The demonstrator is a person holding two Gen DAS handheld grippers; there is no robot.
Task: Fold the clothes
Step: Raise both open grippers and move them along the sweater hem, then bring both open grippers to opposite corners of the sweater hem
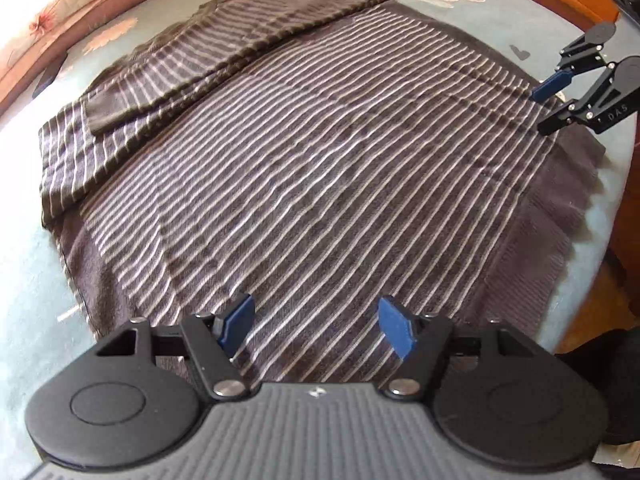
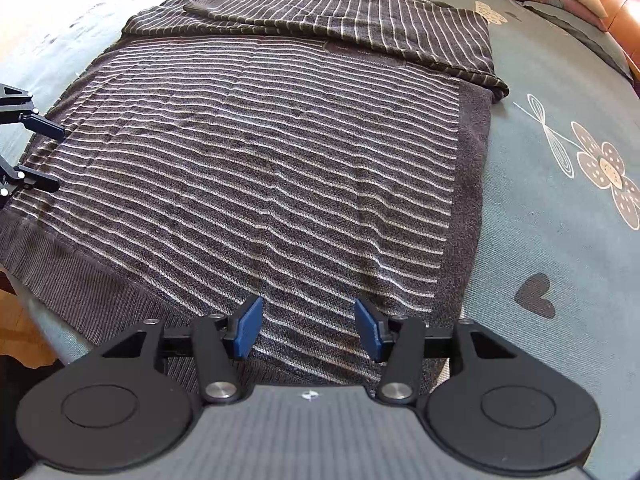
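Note:
A dark grey sweater with thin white stripes (image 1: 312, 152) (image 2: 260, 172) lies flat on the bed. Both its sleeves (image 1: 208, 52) (image 2: 340, 24) are folded across the upper body. My left gripper (image 1: 318, 326) hovers open over one side edge of the sweater, nothing between its blue pads. My right gripper (image 2: 308, 328) hovers open over the opposite side, near the ribbed hem (image 2: 80, 288). In the left wrist view the right gripper (image 1: 538, 110) shows at the far right, open above the hem corner. The left gripper (image 2: 56, 158) shows at the left edge of the right wrist view.
The bed cover (image 2: 560, 208) is grey-blue with flower and heart prints. A floral pillow or headboard (image 1: 52, 12) runs along the far side. An orange wooden frame (image 2: 620, 4) and the floor (image 1: 600, 304) show beyond the bed edge.

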